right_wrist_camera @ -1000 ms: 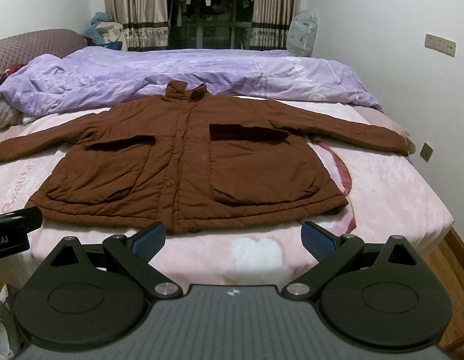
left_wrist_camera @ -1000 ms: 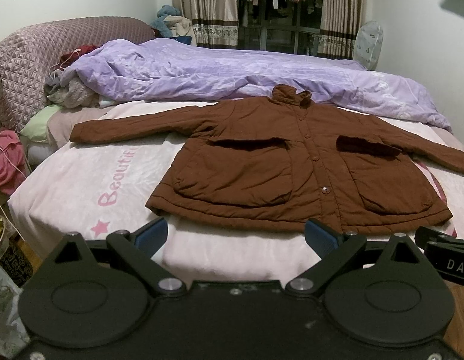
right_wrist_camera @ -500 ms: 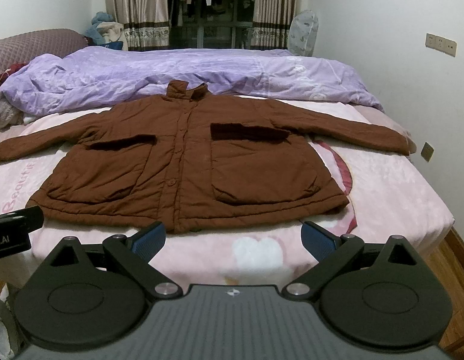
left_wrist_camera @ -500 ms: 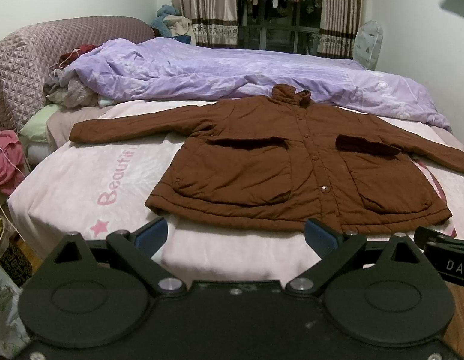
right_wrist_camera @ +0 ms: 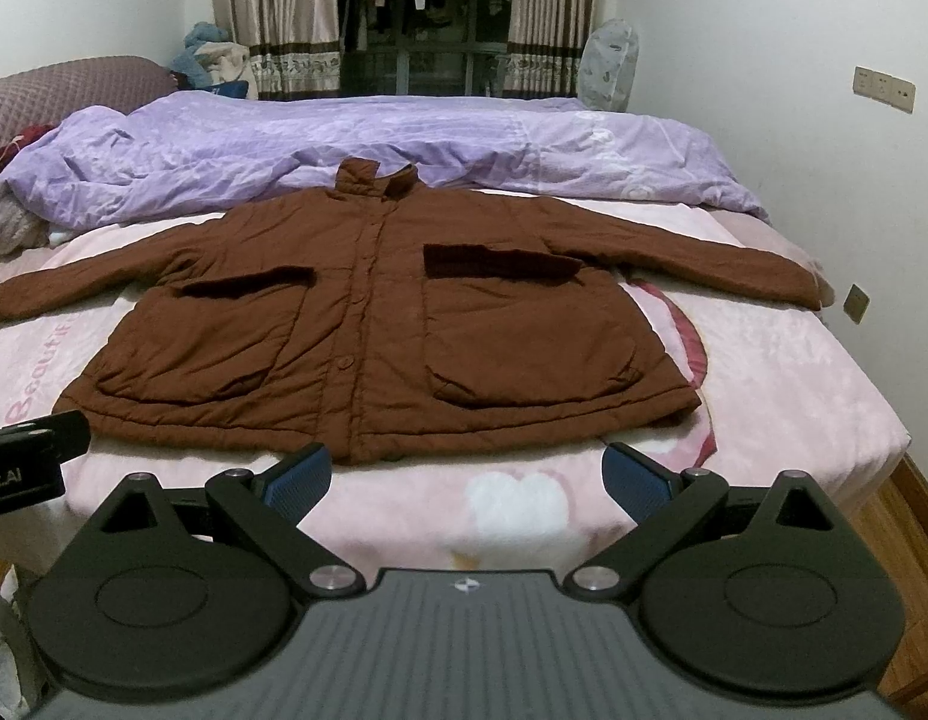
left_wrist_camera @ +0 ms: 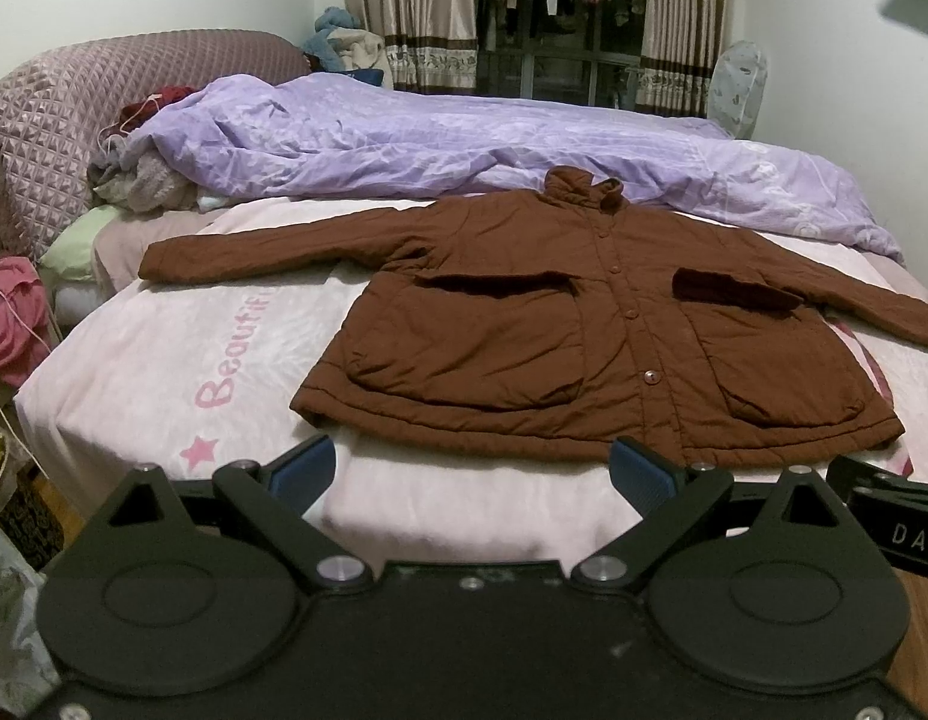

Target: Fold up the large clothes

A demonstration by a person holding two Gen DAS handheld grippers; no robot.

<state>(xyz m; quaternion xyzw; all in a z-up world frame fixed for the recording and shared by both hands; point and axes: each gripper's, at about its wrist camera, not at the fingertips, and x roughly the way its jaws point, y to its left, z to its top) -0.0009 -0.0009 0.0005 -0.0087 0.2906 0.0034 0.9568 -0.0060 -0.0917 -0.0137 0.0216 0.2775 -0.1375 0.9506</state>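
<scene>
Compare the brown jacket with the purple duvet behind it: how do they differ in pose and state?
The brown jacket is spread flat, front up and buttoned, sleeves stretched out to both sides; the purple duvet is rumpled and heaped in a long ridge. The jacket lies nearer the grippers on the pink sheet; the duvet runs along the far side, just beyond the jacket's collar. Both rest on the same bed, and neither is held: left gripper and right gripper are open, short of the hem.

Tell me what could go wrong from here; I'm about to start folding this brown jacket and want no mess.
The jacket's hem lies near the bed's front edge, so tugging it could drag it floorward. The right sleeve reaches the bed's side edge and may slip off. The padded fabric looks bulky; either open claw might pinch only the top layer.
</scene>
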